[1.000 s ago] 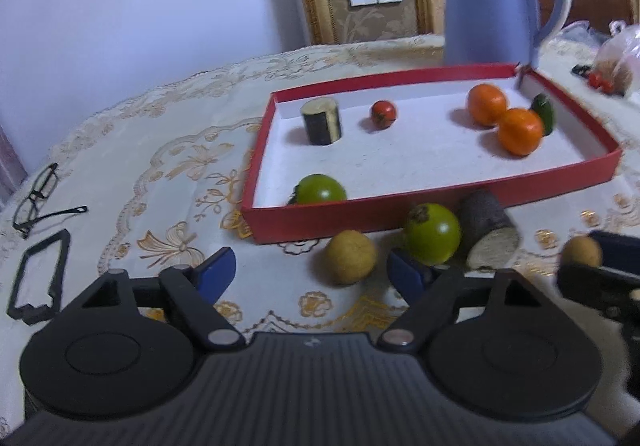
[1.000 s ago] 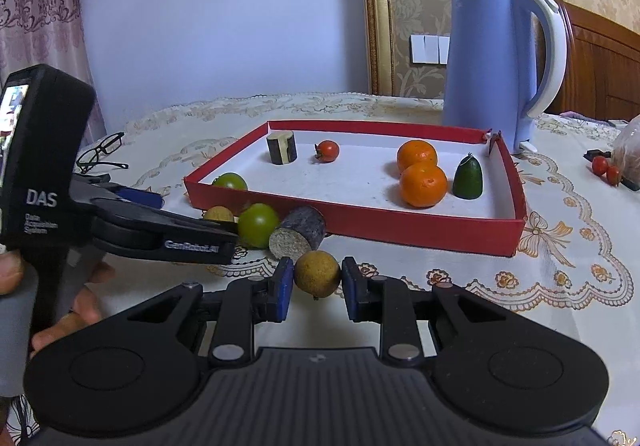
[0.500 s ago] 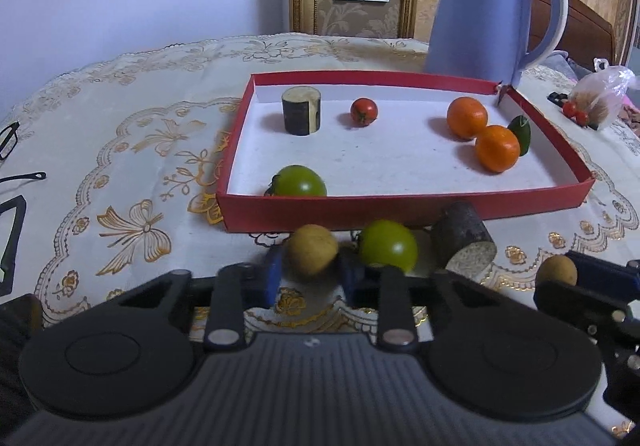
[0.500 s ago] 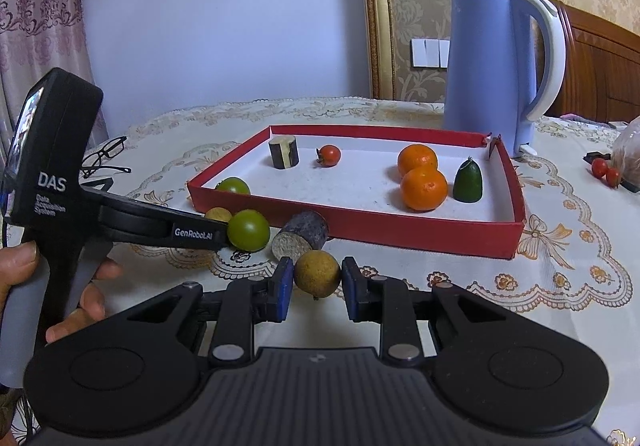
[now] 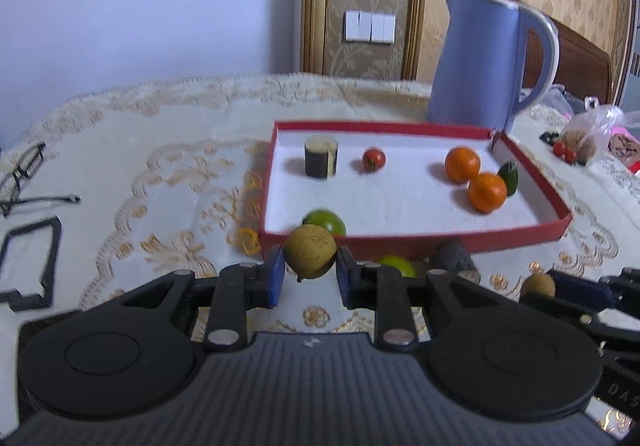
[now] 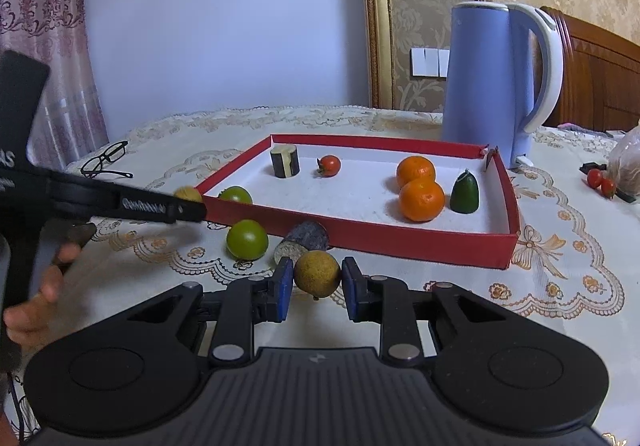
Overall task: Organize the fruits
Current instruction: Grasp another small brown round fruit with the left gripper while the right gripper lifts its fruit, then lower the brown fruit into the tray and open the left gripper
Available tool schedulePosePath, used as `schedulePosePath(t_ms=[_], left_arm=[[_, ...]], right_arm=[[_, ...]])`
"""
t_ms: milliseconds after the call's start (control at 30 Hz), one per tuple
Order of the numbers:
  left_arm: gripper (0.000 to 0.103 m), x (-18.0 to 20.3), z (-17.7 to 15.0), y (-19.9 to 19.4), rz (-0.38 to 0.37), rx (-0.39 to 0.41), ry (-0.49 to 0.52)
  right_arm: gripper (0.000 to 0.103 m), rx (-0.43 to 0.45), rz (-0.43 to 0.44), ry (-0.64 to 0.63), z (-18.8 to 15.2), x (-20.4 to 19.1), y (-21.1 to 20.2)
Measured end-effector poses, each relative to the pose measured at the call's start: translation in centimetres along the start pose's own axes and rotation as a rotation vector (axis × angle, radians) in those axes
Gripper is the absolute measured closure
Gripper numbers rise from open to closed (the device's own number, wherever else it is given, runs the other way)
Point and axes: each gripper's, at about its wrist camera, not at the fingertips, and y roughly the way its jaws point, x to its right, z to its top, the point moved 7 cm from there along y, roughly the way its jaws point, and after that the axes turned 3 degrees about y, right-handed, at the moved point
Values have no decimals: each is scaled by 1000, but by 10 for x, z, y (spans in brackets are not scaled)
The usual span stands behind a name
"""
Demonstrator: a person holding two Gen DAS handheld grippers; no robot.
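The left gripper [image 5: 310,272], wide open around a brown-yellow fruit [image 5: 311,252] a second ago, is now clamping it and lifting it off the desk [image 5: 160,174] toward the red tray's [image 5: 416,242] near wall just ahead. The right gripper [image 6: 313,284] is still pinching its own round brown fruit [image 6: 317,272]. Beyond it, a green tomato [image 6: 247,239] and a dark cut chunk [image 6: 304,240] are waiting outside the tray.

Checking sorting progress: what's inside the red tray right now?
Inside the red tray: a green tomato, dark cylinder piece, cherry tomato, two oranges, and a green pointed piece. The front wall partly hides the green tomato.
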Motion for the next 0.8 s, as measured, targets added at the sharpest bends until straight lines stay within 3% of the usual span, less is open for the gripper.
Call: schedulePosePath(t_ms=[300,800], left_arm=[[78,6,34,8,28,40,48],[78,35,51,86,46,-69,90]], right_arm=[[77,22,2,-8,5,-2,-9],[77,46,-15,-11,11,3,-22]])
